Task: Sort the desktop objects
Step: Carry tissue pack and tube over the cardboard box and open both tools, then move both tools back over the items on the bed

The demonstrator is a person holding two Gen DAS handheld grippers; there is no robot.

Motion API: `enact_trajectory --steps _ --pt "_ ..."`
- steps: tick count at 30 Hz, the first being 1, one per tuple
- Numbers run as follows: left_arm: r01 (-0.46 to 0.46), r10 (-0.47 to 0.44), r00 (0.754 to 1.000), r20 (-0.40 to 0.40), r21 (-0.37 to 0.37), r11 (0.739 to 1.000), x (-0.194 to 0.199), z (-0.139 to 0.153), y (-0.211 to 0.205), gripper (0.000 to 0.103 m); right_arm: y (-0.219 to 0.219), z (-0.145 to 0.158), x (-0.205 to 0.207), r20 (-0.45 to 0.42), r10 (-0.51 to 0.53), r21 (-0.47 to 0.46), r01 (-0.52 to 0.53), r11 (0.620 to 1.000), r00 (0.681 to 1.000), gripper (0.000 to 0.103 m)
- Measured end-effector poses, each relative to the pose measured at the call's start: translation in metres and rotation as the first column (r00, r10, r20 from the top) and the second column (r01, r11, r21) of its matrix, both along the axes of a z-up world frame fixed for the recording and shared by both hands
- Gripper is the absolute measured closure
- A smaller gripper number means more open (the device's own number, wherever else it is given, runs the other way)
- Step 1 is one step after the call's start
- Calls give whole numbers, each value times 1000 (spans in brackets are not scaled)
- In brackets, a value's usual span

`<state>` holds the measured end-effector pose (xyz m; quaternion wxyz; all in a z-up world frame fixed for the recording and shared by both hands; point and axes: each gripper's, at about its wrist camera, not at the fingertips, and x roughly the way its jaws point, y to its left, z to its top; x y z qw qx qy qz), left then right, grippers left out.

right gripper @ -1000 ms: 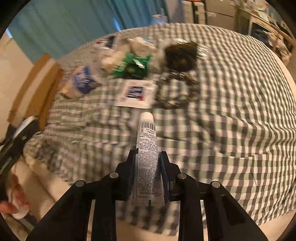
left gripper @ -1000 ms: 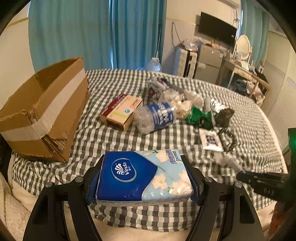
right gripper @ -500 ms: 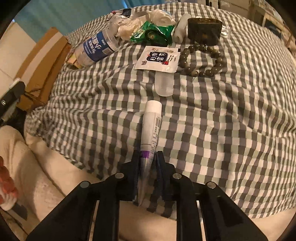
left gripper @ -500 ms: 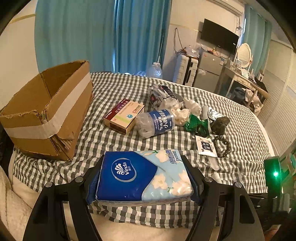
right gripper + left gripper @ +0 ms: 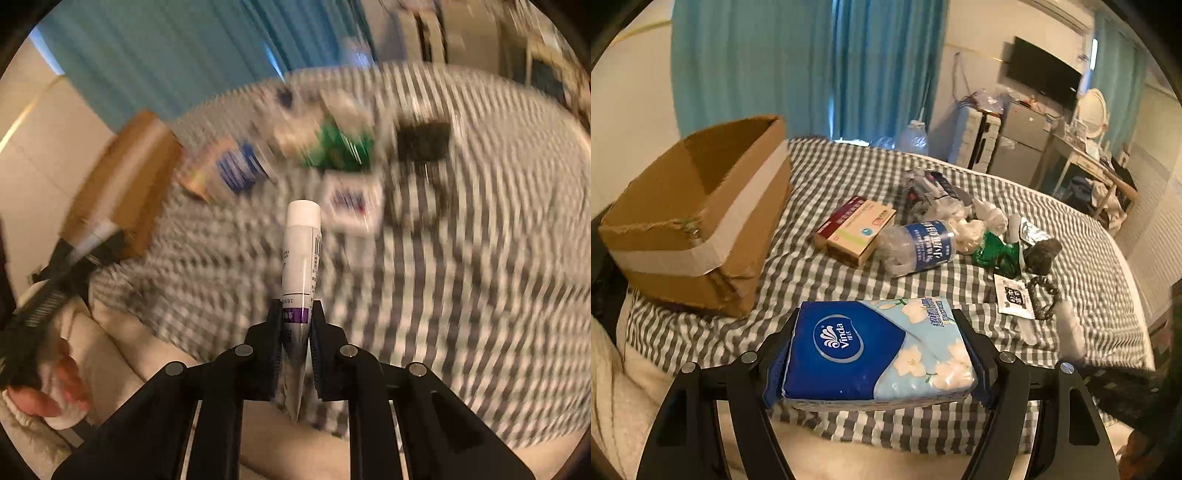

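The left gripper is clamped across the width of a blue tissue pack, a finger pressed against each short end, and carries it clear of the checked bedspread just above the bed's near edge. Ahead and to the left an open cardboard box sits at the near left corner of the bed, its torn front rim toward the camera and its mouth open upward; a bare strip of checked cloth lies between the pack and the box. Toward the middle of the bed lie a flat carton and a crushed water bottle touching it, then a cluster of crumpled wrappers, a green packet, a dark lump, a white sachet and a string of dark beads. The far right of the bedspread is bare. The right gripper is closing its jaws on the crimped tail of a white tube, whose cap points away over the bed, lifted off the cloth. That view is smeared by motion; the box and the left tool with a hand show at its left edge.
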<state>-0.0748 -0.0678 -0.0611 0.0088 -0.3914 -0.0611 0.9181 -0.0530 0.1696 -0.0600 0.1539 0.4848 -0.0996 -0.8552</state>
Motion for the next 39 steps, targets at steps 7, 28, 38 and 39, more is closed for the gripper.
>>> enact_trajectory --steps 7,28,38,39 --pt "-70 66 991 -119 -34 997 -9 73 -62 27 -78 95 -15 -186 168 -18 -174 985 968 90" --pt "-275 273 961 -37 -189 943 -102 68 -243 0 -334 144 -176 -161 294 -146 -317 937 942 16" --pt "-166 151 981 -124 -122 979 -45 101 -162 0 -183 159 -103 -329 96 18 -95 995 940 16" --pt "-155 139 981 -135 -119 981 -41 104 -151 0 -162 156 -92 -333 67 29 -60 998 941 16"
